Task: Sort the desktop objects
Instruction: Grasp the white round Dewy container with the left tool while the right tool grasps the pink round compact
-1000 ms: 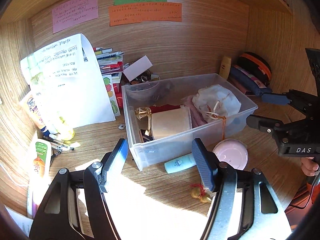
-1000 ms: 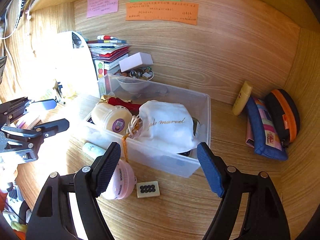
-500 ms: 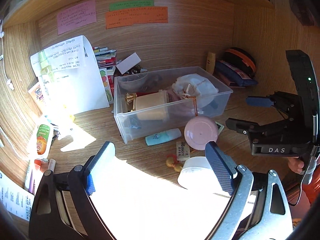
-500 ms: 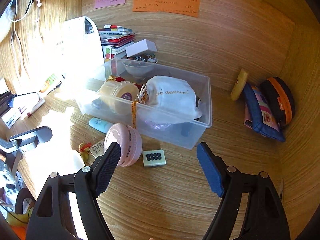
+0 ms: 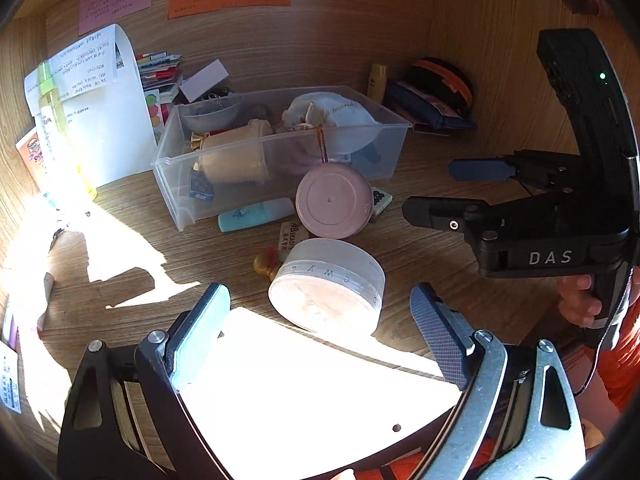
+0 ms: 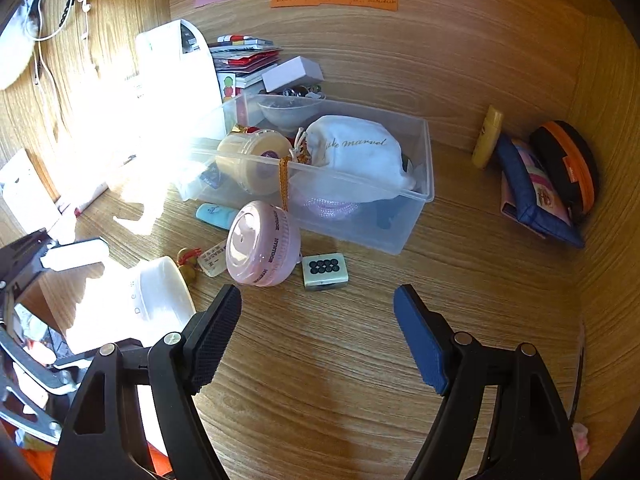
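A clear plastic bin [image 5: 188, 184] [image 6: 416, 216] on the wooden desk holds a cream jar [image 6: 256, 160], a white drawstring pouch [image 6: 356, 152] and a small bowl. In front of it lie a pink round case [image 5: 332, 200] [image 6: 260, 244] on edge, a white round tin [image 5: 328, 284] [image 6: 152, 296], a light blue tube [image 5: 256, 214], a mahjong tile [image 6: 325, 266] and a gold charm with a tag [image 5: 266, 260]. My left gripper [image 5: 320, 320] is open and empty, just short of the white tin. My right gripper [image 6: 318, 332] is open and empty, short of the tile; it also shows in the left wrist view [image 5: 440, 190].
Pouches and an orange-black case [image 6: 568, 168] lean in the right corner beside a yellow tube [image 6: 488, 136]. A stack of books, a white box and a curled paper sheet [image 5: 100, 92] stand behind the bin. Tubes and pens lie at the left wall. Sticky notes hang on the back panel.
Both grippers have pulled back from the bin, toward the desk's front. The white tin, tile and charm have come into view. Both jaws stay open.
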Motion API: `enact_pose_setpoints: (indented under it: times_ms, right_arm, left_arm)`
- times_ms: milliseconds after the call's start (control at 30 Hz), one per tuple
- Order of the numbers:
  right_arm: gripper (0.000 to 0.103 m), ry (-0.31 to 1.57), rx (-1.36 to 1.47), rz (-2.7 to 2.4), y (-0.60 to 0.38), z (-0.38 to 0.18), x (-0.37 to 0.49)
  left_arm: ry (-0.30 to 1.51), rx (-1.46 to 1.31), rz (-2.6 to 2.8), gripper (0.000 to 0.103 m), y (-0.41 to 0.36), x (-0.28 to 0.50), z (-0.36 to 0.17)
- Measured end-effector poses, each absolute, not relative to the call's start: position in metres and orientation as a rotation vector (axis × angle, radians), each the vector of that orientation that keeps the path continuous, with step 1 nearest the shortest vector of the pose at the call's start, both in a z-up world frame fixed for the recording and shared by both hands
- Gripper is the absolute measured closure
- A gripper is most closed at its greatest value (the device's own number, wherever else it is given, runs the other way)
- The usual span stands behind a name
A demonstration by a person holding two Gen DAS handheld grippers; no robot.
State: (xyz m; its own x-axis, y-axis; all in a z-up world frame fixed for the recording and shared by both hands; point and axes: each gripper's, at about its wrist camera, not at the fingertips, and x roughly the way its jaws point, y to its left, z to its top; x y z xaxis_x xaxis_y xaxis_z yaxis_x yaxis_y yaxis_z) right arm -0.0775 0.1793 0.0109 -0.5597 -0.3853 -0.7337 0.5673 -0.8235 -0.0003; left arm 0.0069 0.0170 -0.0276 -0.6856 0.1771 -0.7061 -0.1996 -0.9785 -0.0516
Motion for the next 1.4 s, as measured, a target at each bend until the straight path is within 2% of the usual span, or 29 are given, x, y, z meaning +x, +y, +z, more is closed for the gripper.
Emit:
enact_pose_setpoints:
  times_ms: [333, 500, 600, 700, 733, 867, 1133, 1400]
  right_arm:
    - [0.027, 0.361, 1.06, -2.263, 0.146, 0.003, -0.091]
    - [0.027, 0.396, 1.091, -2.225, 0.127, -0.008, -0.101]
    - [0.028, 0.397, 1.117, -2.195, 0.118, -0.016, -0.108]
    - [0.029, 0.362, 1.141, -2.17, 0.113, -0.022, -0.114]
    - [0.03, 0.345, 1.149, -2.166, 0.112, -0.023, -0.117]
    - [0.048, 0.328, 1.161, -2.164, 0.109, -0.027, -0.122]
    - [0.06, 0.294, 1.109, -2.187, 0.113, -0.021, -0.116]
    - [0.063, 0.292, 1.04, -2.224, 0.119, -0.011, -0.101]
  left_arm:
    - [0.048, -1.198, 2.64, 0.011, 0.026, -0.014, -0.053]
    - [-0.002, -1.243, 2.602, 0.03, 0.021, -0.024, -0.061]
    - [0.004, -1.235, 2.612, 0.037, 0.021, -0.025, -0.062]
    - [0.002, -1.222, 2.635, 0.037, 0.017, -0.024, -0.061]
    - [-0.005, -1.221, 2.64, 0.037, 0.015, -0.024, -0.061]
    - [-0.027, -1.22, 2.664, 0.038, 0.008, -0.023, -0.061]
    - [-0.081, -1.17, 2.749, 0.038, -0.014, -0.022, -0.046]
    - [-0.089, -1.097, 2.835, 0.038, -0.029, -0.025, -0.021]
